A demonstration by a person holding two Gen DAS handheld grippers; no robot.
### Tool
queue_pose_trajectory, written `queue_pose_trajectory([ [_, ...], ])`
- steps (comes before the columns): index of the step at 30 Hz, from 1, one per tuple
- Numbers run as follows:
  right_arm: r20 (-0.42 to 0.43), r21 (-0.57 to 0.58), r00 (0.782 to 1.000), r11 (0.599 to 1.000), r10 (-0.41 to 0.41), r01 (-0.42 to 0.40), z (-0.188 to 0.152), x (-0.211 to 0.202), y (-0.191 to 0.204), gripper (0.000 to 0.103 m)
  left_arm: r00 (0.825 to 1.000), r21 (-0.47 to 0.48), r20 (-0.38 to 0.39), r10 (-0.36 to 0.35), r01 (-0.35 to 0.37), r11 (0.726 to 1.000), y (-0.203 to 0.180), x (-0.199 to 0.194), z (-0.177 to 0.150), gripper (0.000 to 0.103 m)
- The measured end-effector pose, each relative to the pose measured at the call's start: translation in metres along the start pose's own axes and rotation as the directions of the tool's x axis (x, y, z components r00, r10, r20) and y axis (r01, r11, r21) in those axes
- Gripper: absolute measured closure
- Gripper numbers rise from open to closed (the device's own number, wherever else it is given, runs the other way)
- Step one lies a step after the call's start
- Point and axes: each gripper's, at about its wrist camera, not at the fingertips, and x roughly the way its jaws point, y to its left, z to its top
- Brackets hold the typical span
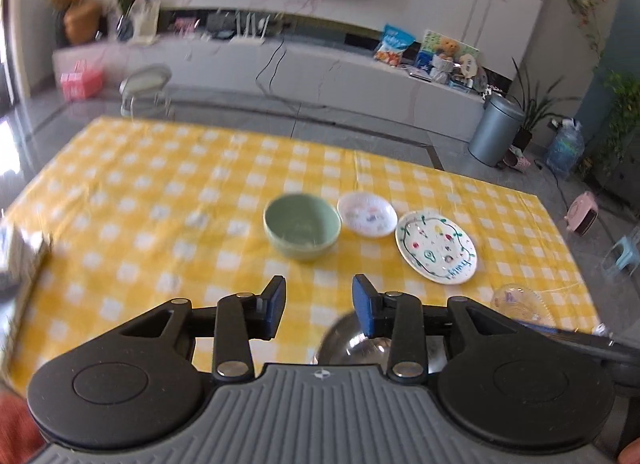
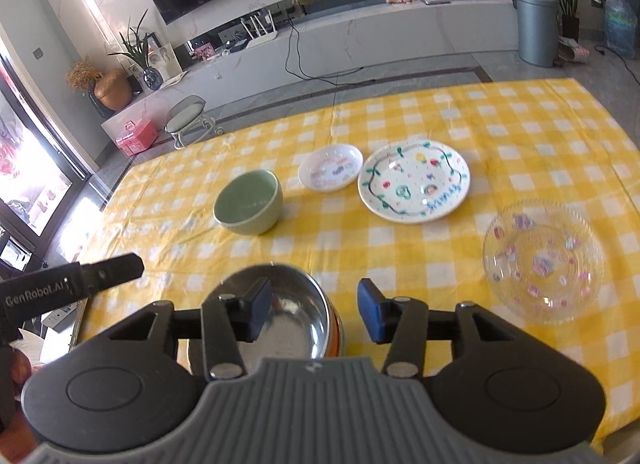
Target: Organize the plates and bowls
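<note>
**A:** Nearest my right claw (image 2: 314, 310), what sits under the pads?

**B:** Right below it I see the steel bowl (image 2: 288, 316), on the near edge of the yellow checked tablecloth (image 2: 500, 135). My right jaws stand parted about halfway and grip nothing; the left pad shows in front of the bowl's hollow, the right pad is off to the side of its rim, and neither presses on it.

**A:** And your left claw (image 1: 319, 306)?

**B:** Released too, with a plain gap and only cloth between the blue pads (image 1: 276, 310). The steel bowl peeks out behind its right finger, not touched as far as I can tell.

**A:** What lies further out?

**B:** To the right, a clear glass dish (image 2: 543, 260) with pink marks. Beyond the steel bowl, a green bowl (image 2: 248, 201) stands upright. Just beside it is a small white saucer (image 2: 330, 173), and next to that a large painted plate (image 2: 414, 181); these two nearly touch. Past the table's far edge stands a grey bin (image 2: 536, 25).
</note>
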Motion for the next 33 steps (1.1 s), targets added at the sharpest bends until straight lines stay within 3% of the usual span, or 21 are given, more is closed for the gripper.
queue_pose_trajectory([
  [2,0.010,-0.014,1.000,1.000,-0.005,0.005,0.008,0.002,0.004,0.052,1.000,0.032,0.016,0.022,-0.022,0.999,-0.001,0.003,0.007,0.061],
  [6,0.025,-0.030,1.000,1.000,0.009,-0.009,0.024,0.010,0.014,0.050,1.000,0.059,0.018,-0.005,0.004,0.998,0.002,0.015,0.017,0.061],
  [9,0.026,-0.043,0.999,0.999,0.022,-0.021,0.037,0.022,0.021,0.046,1.000,0.055,-0.002,0.022,-0.022,0.998,0.008,0.031,0.024,0.052],
  [14,-0.015,-0.053,1.000,0.998,0.027,-0.027,0.055,0.053,0.027,0.045,0.997,-0.028,-0.066,-0.028,0.026,0.999,0.031,0.060,0.033,0.041],
  [18,-0.070,-0.023,0.997,0.999,0.037,-0.039,0.067,0.088,0.026,0.045,0.991,-0.120,-0.097,-0.094,0.082,0.989,0.051,0.085,0.041,0.041],
  [25,-0.157,0.048,0.986,0.997,0.061,-0.054,0.085,0.144,0.027,0.046,0.985,-0.211,-0.109,-0.133,0.108,0.971,0.070,0.124,0.053,0.041],
  [33,-0.240,0.051,0.969,0.998,0.051,-0.040,0.098,0.195,0.042,0.064,0.972,-0.249,-0.192,-0.133,0.083,0.965,0.083,0.174,0.051,0.051],
])
